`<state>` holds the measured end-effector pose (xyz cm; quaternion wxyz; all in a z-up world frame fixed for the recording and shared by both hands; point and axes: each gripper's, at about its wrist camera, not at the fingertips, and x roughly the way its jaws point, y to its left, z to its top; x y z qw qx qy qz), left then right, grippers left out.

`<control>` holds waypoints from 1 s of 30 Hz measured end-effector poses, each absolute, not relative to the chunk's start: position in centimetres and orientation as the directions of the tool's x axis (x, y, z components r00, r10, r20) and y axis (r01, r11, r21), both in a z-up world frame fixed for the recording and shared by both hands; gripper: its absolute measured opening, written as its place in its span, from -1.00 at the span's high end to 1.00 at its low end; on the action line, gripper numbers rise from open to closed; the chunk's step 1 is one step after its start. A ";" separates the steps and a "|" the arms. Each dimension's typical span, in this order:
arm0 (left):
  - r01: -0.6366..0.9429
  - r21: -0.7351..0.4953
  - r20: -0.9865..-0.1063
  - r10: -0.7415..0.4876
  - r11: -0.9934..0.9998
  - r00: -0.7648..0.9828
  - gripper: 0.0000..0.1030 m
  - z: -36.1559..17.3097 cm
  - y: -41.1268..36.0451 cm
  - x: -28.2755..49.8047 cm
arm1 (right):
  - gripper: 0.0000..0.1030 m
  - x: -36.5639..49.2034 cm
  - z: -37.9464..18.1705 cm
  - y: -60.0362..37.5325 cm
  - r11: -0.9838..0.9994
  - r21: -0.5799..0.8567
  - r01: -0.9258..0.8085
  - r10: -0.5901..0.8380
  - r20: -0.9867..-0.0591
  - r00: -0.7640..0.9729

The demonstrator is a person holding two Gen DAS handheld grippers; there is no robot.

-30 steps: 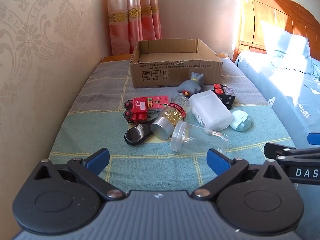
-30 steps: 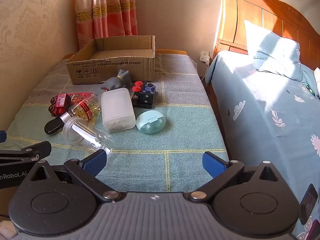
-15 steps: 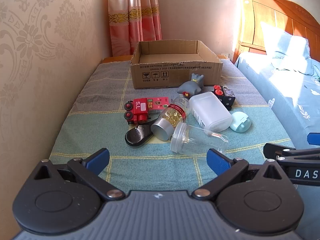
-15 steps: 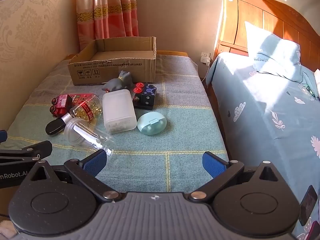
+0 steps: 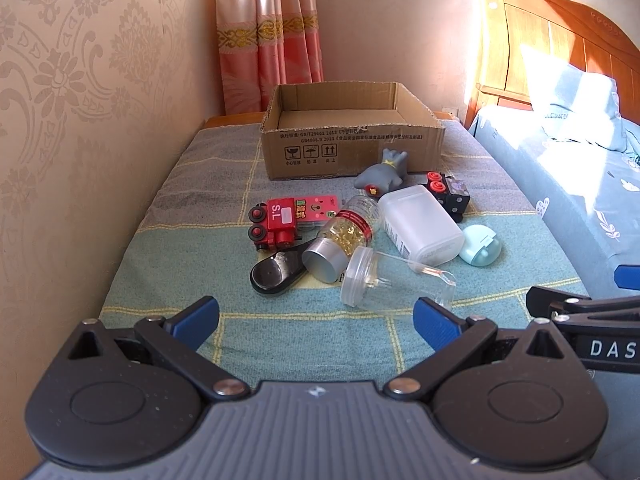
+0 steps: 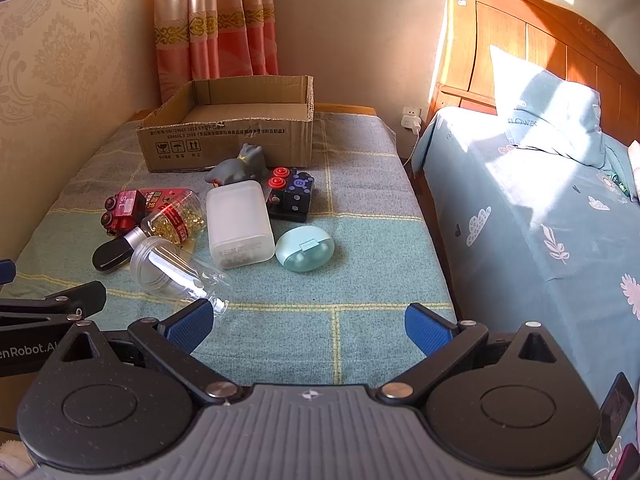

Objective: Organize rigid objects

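An open cardboard box (image 5: pixel 352 148) (image 6: pixel 228 140) stands at the far end of the cloth-covered table. In front of it lies a cluster: a red toy train (image 5: pixel 274 224), a pill bottle with yellow capsules (image 5: pixel 340 236), a black oval object (image 5: pixel 276 274), a clear plastic bottle (image 5: pixel 392 280) (image 6: pixel 176 270), a white translucent container (image 5: pixel 420 224) (image 6: pixel 238 224), a grey toy figure (image 5: pixel 382 176), a black toy with red knobs (image 5: pixel 450 194) and a mint oval case (image 5: pixel 480 250) (image 6: pixel 306 248). My left gripper (image 5: pixel 316 318) and right gripper (image 6: pixel 306 326) are open and empty, short of the cluster.
A wallpapered wall (image 5: pixel 80 140) runs along the table's left side. A bed with a blue sheet (image 6: pixel 540 220) and wooden headboard (image 6: pixel 520 40) stands to the right. A pink curtain (image 5: pixel 268 32) hangs behind the box. The right gripper's finger (image 5: pixel 580 308) shows in the left wrist view.
Both views have shifted slightly; the objects sit a little lower in the frames. Nothing on the table has moved and both grippers stay open.
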<state>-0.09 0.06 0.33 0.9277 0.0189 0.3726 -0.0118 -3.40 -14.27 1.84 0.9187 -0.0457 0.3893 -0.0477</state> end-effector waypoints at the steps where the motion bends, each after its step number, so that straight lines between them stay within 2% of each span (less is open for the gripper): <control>1: 0.035 0.025 -0.691 -0.008 0.999 0.723 -0.99 0.4 0.1 -0.1 | -1.00 -3.4 1.9 -14.3 0.991 -0.121 0.052 -0.123 -0.710 0.693; 30: 0.037 0.023 -0.685 -0.011 0.999 0.728 -0.99 0.9 0.3 0.0 | -1.00 -3.7 2.4 -14.2 0.990 -0.130 0.046 -0.125 -0.700 0.703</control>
